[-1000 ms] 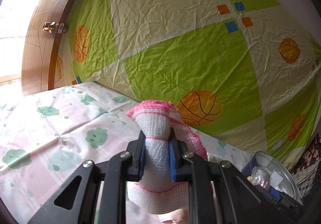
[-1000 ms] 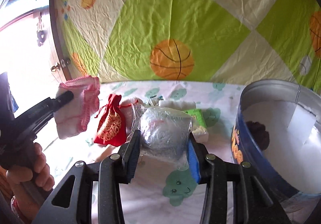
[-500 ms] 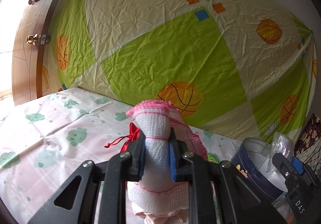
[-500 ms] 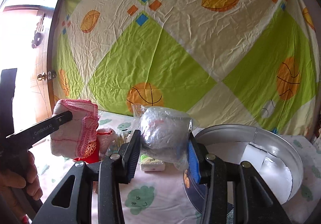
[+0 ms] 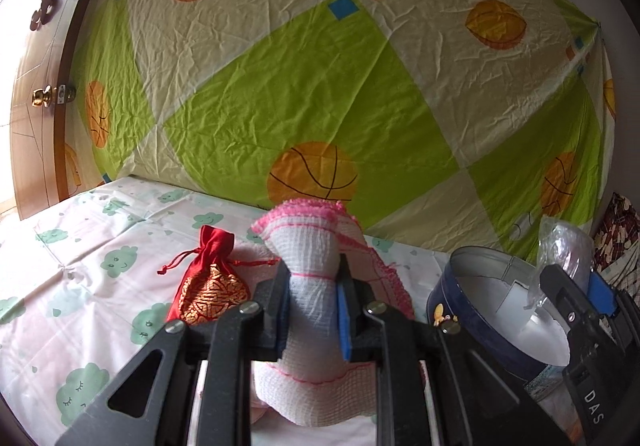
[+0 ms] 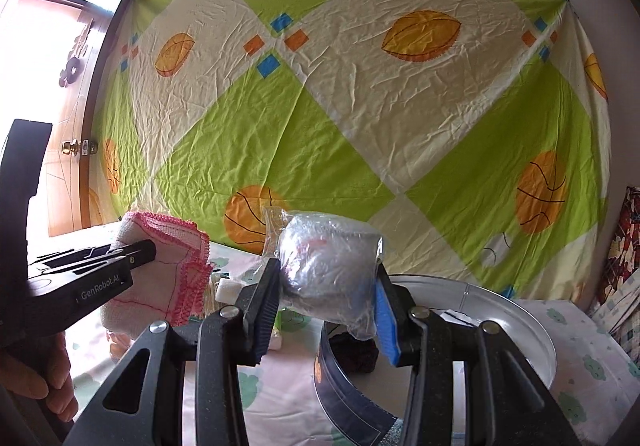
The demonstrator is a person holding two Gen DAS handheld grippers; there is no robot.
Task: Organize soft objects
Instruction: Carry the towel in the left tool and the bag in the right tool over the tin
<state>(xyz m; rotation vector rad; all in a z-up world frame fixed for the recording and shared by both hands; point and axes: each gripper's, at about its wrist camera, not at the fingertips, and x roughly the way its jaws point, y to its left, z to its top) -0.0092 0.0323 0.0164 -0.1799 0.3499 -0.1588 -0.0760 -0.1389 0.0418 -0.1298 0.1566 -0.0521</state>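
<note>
Pink-edged white gauze cloth sits lower centre of left-wrist view, clenched hard in left gripper; right gripper grasps a plastic-wrapped grey bundle at centre of right-wrist view, just above/left of the round tin at lower right. Progress est. partial: one dark item already in tin, both held pieces not yet dropped, red pouch + small pale items left on the sheet. Hidden: tin floor mostly blocked by bundle and jaws, dark item's identity unclear, pale items behind cloth too small to name.
</note>
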